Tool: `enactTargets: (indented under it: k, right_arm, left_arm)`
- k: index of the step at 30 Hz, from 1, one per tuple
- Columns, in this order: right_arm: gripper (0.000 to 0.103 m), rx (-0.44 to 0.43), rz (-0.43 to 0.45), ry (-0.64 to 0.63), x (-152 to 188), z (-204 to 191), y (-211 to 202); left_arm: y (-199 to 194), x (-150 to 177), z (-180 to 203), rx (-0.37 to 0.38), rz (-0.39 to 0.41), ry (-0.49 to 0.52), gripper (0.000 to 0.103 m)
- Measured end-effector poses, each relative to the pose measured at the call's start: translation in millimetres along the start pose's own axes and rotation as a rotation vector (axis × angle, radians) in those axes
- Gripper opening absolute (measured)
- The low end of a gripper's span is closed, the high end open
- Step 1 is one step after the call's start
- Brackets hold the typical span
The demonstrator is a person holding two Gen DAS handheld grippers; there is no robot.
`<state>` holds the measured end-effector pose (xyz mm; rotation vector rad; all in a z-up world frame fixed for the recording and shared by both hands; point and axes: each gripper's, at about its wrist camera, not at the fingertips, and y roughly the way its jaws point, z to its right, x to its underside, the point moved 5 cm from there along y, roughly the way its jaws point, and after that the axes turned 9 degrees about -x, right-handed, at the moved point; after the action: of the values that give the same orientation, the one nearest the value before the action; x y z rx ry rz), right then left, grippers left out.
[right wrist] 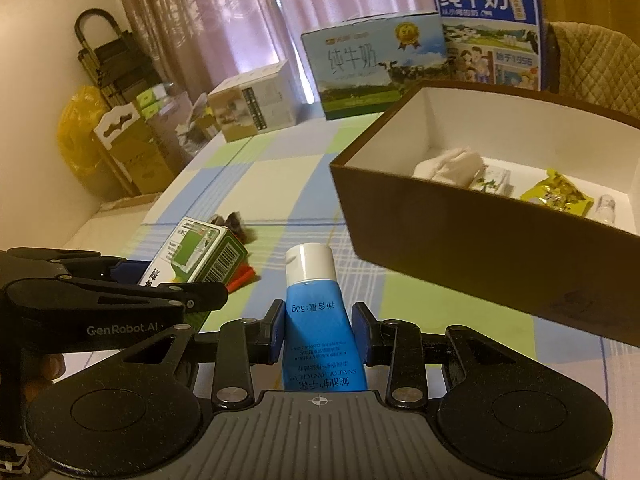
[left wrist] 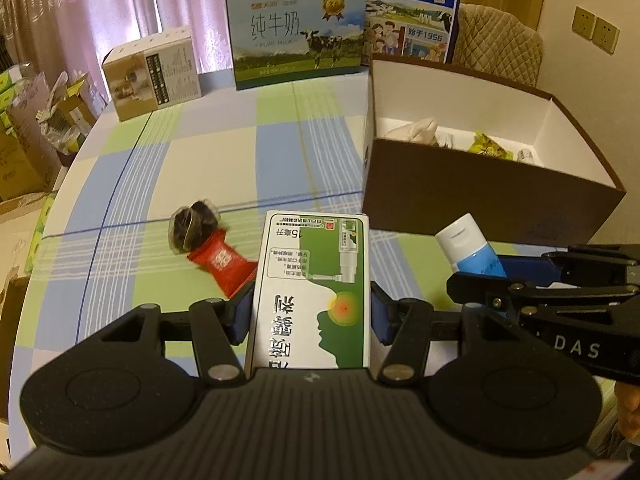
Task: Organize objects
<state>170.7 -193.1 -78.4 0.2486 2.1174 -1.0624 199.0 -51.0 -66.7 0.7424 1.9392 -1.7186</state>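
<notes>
Already both jaws were loaded: left gripper (left wrist: 310, 312) closed on the green-and-white carton (left wrist: 312, 280), right gripper (right wrist: 318, 332) on the blue tube (right wrist: 316, 312), long axes forward. The brown box (right wrist: 460, 240) lay ahead-right, nearer the right gripper.

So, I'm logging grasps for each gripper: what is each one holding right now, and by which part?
Left gripper: green-and-white medicine carton, pads on its long sides, near the lower end. Right gripper: blue hand-cream tube with white cap, pinched across its body.
</notes>
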Motion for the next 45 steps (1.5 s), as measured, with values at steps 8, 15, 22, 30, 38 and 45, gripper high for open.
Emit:
enactTargets:
  k: [8,15,22,30,38,45]
  right_arm:
    - [0.032,0.015,0.062,0.038,-15.0,12.2,-16.2]
    - [0.032,0.047,0.166,0.088,-42.7,33.7,-40.4]
    - [0.032,0.096,0.293,0.141,-75.6,62.3,-72.3]
    - [0.032,0.157,0.37,0.207,-96.1,97.8,-93.2]
    - [0.032,0.297,0.445,0.206,-118.3,131.5,-110.6]
    - [0.032,0.421,0.443,0.204,-127.2,165.3,-103.0]
  left_arm:
    - [-3.9,-27.8,13.7,0.013,0.045,0.011,0.053]
    - [-8.4,-59.8,38.8,0.05,0.093,0.03,0.053]
    - [-6.2,-94.2,67.9,0.078,0.132,0.049,0.053]
    - [0.6,-130.1,98.1,0.104,0.165,0.057,0.053]
    - [16.0,-149.9,117.8,0.098,0.165,0.079,0.053]
    - [30.8,-159.4,128.6,0.088,0.16,0.098,0.053]
